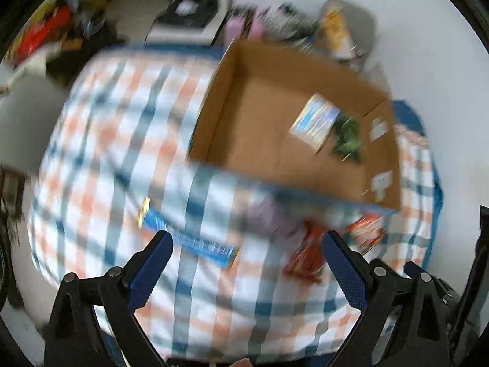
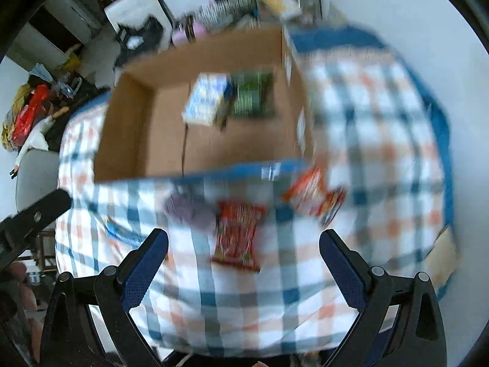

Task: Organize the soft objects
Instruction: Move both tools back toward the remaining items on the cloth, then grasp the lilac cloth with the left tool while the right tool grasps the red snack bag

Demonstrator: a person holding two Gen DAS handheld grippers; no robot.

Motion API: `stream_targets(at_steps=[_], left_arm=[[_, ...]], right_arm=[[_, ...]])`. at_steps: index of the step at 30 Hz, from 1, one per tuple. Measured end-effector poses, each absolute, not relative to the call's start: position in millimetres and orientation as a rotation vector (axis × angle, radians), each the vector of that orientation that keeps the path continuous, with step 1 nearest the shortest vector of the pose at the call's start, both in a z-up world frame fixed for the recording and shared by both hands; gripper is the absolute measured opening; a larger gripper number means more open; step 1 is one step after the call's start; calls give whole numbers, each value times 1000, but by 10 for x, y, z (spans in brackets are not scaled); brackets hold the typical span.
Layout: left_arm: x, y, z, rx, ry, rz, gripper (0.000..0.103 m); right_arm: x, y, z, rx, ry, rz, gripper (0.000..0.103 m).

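**Operator:** Checked cloth [image 1: 101,140], orange, blue and white, fills my left wrist view, all smeared by motion. My left gripper [image 1: 246,246] has its jaws spread wide with nothing between them, hanging above the cloth. Just ahead of the left finger lies a long blue packet [image 1: 189,238]; near the right finger I see a red snack bag [image 1: 305,260] and a second orange-red packet [image 1: 366,229] beside it.

**Partner:** And the box?

**Operator:** A cardboard box [image 1: 244,116] sits open on the far half of the cloth. Inside, toward its right side, a white-and-blue pack [image 1: 314,120] touches something green [image 1: 348,137]. A blurred purple lump [image 1: 272,217] lies against the box's near wall. Behind the box, clutter stands along the wall, too smeared to name.

**Partner:** Right wrist?

**Operator:** Same cloth [image 2: 366,122], same box [image 2: 128,128], the white-and-blue pack [image 2: 207,98] and the green thing [image 2: 252,94] side by side in its far part. My right gripper [image 2: 244,244] is also spread and holds nothing. The red snack bag [image 2: 237,232] lies on the cloth between its fingers, apart from both. The purple lump [image 2: 189,211] is just left of it, the orange-red packet [image 2: 314,192] to the right by the box's corner. The blue packet [image 2: 122,232] is half hidden by my left finger. The other gripper's black frame [image 2: 33,217] pokes in at the left edge.
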State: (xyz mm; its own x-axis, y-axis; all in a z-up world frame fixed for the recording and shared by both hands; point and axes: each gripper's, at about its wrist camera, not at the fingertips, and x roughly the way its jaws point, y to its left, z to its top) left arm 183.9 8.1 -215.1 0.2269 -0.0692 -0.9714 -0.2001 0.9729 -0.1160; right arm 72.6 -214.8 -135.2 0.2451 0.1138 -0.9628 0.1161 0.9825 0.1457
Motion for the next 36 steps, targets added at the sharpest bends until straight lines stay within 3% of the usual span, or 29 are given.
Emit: stream_targets(at_steps=[6,12,14,16,26,30,31,32,36], left_arm=[[1608,593,-3059,-468,1527,226,100],[1592,660,-3375,-565,1554,272,100],[1647,547,-3396,-568,1560,250,100],[1716,423,-3419,-572,1563,225,100],[2258,-347,-3777,-553,1621,83,100],[2350,-496,-3959,-514,1608,98,99],[2358,-511,-3960,-509,1581,104,92],[2357,-538,-3967,-511,1565,84,77],[2321,-667,-3902,-449,1564,-5,52]], right_arm=[[735,-2127,-2376,299,1488,31,99],[784,-2032,-2963,332,1582,24,89],[784,-1996,-3076,344,1593,34,78],[767,-1986,-3168,326,1607,20,54],[521,-2567,-3199,382,1608,4,52],[414,-2706,-3298,428,1567,27,60],[404,-2738,-3327,438,1564,27,61],[434,-2742,-3326,444,1565,24,61],[428,-2802,-3391,434,1587,19,60]])
